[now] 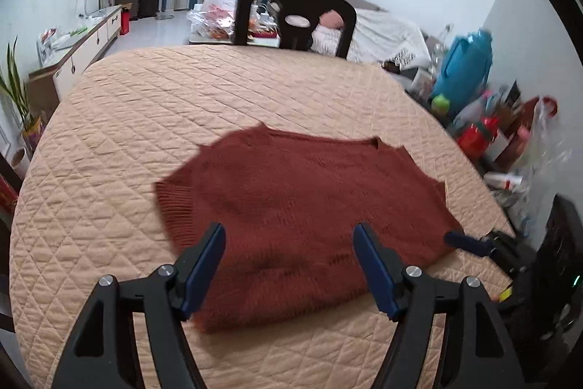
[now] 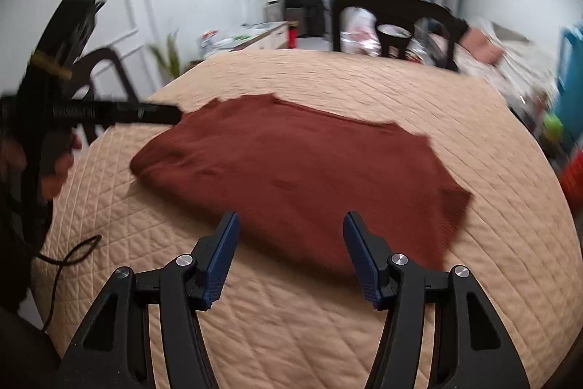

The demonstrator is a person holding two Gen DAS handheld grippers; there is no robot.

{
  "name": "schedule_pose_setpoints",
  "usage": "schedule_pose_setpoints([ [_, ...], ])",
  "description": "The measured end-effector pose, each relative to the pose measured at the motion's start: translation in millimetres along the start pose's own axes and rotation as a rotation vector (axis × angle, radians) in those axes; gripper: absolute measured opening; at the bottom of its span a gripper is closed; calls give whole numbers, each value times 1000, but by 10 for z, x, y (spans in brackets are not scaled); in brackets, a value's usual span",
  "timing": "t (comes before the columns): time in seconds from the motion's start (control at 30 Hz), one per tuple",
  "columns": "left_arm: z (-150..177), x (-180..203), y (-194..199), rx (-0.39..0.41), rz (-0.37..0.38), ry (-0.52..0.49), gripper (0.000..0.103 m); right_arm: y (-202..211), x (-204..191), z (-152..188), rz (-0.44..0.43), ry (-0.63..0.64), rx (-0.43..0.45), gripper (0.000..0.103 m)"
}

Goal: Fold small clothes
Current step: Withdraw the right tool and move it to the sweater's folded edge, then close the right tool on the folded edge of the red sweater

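While the sweater (image 1: 298, 203) lies flat, both hand-held grippers — left (image 1: 289, 261), right (image 2: 291, 252) — hover released.

No legible text, labels or signs.

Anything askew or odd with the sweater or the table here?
Nothing stands out. The rust sweater lies fairly flat on the quilted table cover; both the left claw and right claw hover open, holding nothing.

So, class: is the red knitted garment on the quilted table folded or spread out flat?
Partly folded, it seems: the red knitted garment lies on the quilted table with one doubled, rounded edge. Both grippers are open, holding nothing.
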State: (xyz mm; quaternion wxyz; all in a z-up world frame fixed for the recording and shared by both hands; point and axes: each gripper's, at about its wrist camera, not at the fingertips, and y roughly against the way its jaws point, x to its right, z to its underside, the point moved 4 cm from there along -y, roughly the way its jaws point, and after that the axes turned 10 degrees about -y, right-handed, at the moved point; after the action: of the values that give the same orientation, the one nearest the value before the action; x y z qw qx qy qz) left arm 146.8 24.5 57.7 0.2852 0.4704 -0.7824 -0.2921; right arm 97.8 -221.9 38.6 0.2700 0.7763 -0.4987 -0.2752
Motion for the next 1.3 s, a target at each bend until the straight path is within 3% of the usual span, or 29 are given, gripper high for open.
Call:
schedule_pose_setpoints([
  [0.23, 73, -435, 200, 16, -24, 61, 80, -323, -698, -65, -65, 195, -4, 59],
  [0.4, 190, -612, 237, 20, 78, 89, 83, -605, -1128, -64, -93, 319, -38, 60],
  [0.57, 295, -864, 272, 31, 131, 133, 87, -927, -1404, -25, -98, 385, -106, 60],
  [0.8, 390, -1094, 120, -3, 208, 177, 90, -1199, -1590, -42, -40, 451, -98, 63],
  [1.0, 339, -1165, -76, -25, 304, 219, 91, -1286, -1536, -146, -2, 401, -90, 62],
  [1.1, 285, -1163, -184, -37, 342, 228, 92, -1289, -1492, -173, -2, 379, -89, 49],
  [1.17, 248, -1172, -283, -64, 355, 242, 94, -1276, -1471, -199, -2, 368, -79, 24],
  [1.3, 199, -1135, -454, -93, 401, 261, 94, -1201, -1442, -214, -2, 332, -64, 12],
])
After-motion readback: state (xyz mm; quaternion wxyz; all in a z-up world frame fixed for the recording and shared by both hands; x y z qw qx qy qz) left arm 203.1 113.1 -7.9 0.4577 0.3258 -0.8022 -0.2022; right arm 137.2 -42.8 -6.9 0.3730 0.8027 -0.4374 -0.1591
